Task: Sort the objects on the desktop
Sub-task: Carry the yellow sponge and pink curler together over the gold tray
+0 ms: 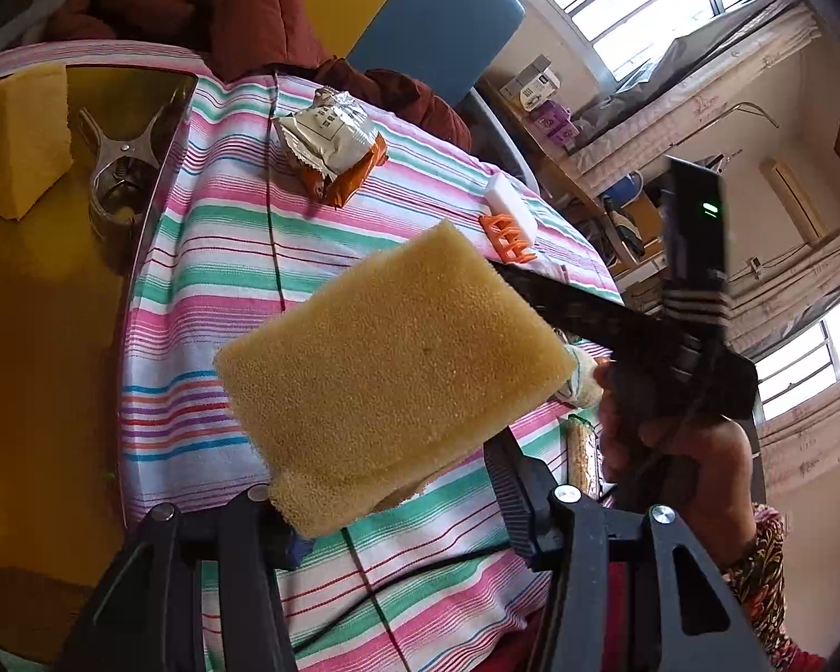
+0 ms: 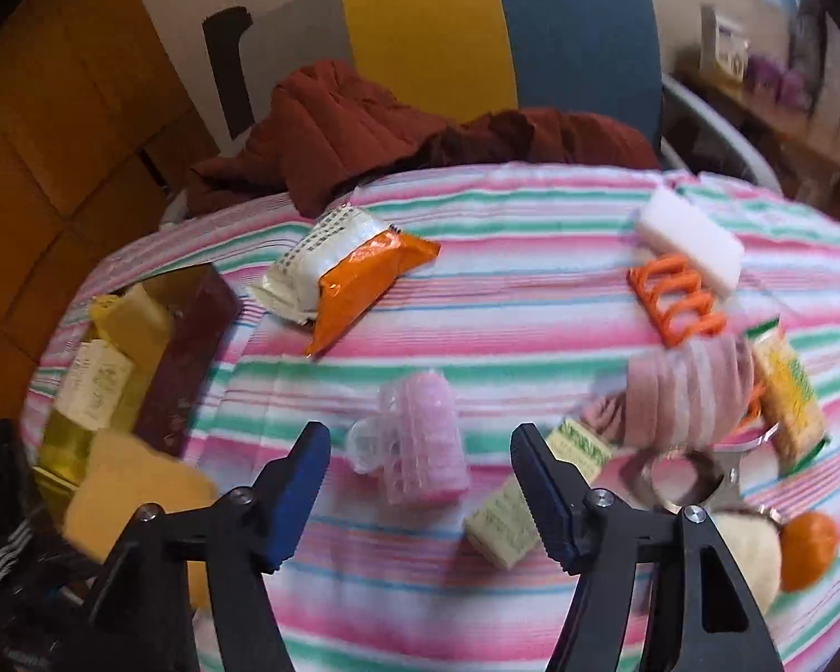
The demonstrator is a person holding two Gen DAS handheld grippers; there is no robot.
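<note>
Sponge point(image 1: 392, 375) is the thing in play right now: the left gripper point(image 1: 389, 495) has its fingers clenched on the sponge's near corner, so the slab sticks out forward and up from them, long axis running diagonally away toward the upper right, hanging clear above the striped surface point(image 1: 207, 257). Off to the fingers' left sits the yellow tray point(image 1: 39, 347) with another sponge piece and a metal clip already in it, so I'd guess the drop goes that way, a swing left and a bit forward. The right gripper point(image 2: 420, 490) is a different story: its fingers are released, nothing between them, hovering over the surface. A pink hair roller point(image 2: 420, 448) lies just ahead of the gap, slightly toward the left finger, its long axis pointing roughly away from the fingers with a little tilt. A pale green packet point(image 2: 537, 498) lies right by the right finger point(image 2: 543, 498), partly tucked behind it. Right hand is clearly the nearer one for the roller, and honestly the picture is blurry over there, so don't trust finer detail.
</note>
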